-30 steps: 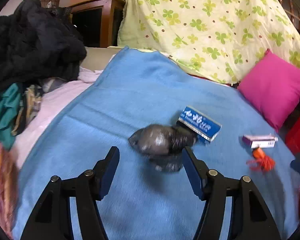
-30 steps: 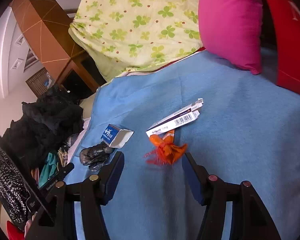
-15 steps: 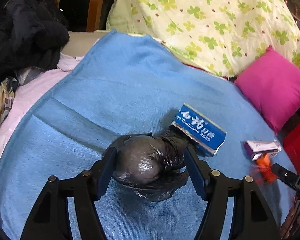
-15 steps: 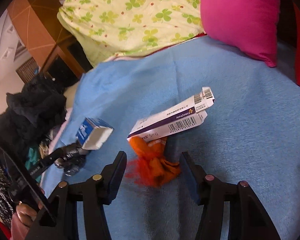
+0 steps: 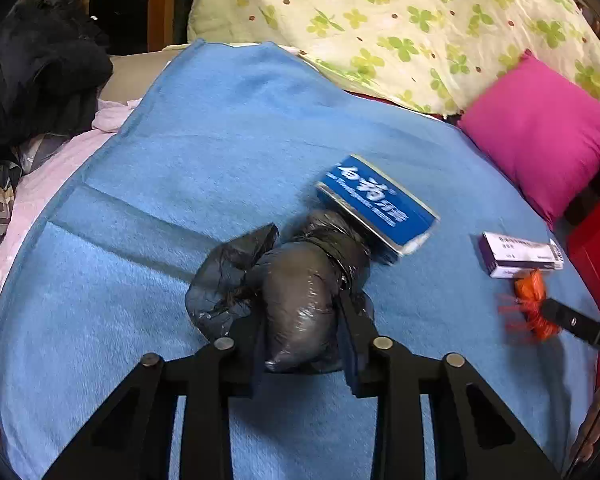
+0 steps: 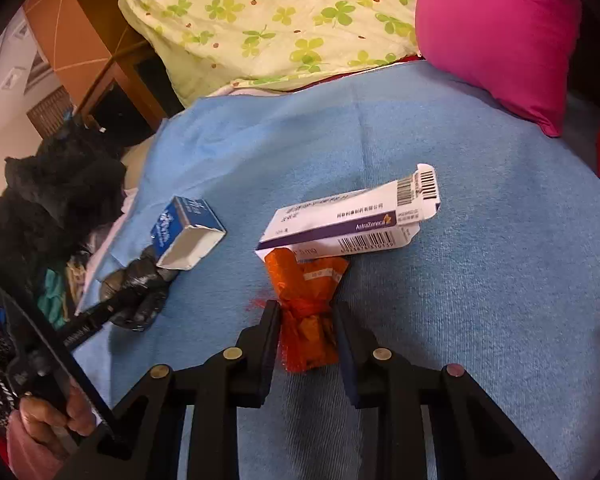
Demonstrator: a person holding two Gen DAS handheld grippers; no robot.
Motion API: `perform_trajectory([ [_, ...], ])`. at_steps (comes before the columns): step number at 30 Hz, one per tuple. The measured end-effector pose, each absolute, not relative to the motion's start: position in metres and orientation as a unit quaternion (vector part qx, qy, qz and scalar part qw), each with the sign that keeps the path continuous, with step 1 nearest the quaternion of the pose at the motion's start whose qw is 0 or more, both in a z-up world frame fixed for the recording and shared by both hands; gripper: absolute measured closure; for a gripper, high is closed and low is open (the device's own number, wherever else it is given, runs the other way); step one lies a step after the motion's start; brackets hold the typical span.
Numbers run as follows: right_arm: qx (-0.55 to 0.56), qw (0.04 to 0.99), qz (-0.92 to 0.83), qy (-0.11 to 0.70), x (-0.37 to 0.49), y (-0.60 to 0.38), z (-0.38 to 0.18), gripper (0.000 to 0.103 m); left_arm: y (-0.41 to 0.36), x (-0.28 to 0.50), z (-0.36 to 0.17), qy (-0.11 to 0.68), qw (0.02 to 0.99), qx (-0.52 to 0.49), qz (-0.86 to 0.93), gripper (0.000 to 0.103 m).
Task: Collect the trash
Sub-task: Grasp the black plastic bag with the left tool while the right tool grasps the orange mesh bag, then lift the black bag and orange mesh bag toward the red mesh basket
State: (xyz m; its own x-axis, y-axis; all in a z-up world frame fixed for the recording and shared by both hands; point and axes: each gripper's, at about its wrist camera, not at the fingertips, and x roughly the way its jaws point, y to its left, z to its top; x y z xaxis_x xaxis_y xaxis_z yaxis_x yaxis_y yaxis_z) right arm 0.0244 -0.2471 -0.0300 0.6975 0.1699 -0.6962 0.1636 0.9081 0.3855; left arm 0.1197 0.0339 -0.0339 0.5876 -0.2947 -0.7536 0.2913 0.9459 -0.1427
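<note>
both grippers (image 5: 300, 312) (image 6: 305, 320) (clamped) on trash

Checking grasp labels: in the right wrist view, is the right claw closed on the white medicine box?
No, the right claw is clamped on the orange net wrapper; the white medicine box lies untouched just beyond it.

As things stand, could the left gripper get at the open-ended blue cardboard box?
Probably not: the left gripper is shut on the crumpled black plastic bag, which fills its jaws. The blue cardboard box lies just beyond, against that bag.
</note>
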Motion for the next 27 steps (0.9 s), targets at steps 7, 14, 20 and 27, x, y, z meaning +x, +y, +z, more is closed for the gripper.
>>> perform_trajectory([
  [7,0.227,0.897,0.018,0.379,-0.001,-0.254,-0.009,0.075,0.03,0.087,-0.019,0.442,0.882,0.001,-0.165,0.077],
  [14,0.236,0.904,0.026,0.357,-0.041,-0.266,0.016,0.075,0.019,0.029,0.017,0.407,0.889,-0.022,-0.211,0.077],
  [20,0.237,0.917,0.018,0.32,-0.087,-0.269,0.044,0.075,-0.009,-0.023,0.035,0.363,0.9,-0.025,-0.24,0.077],
  [27,0.219,0.938,-0.006,0.268,-0.156,-0.266,0.068,0.075,-0.022,-0.066,0.049,0.322,0.912,-0.022,-0.254,0.077],
])
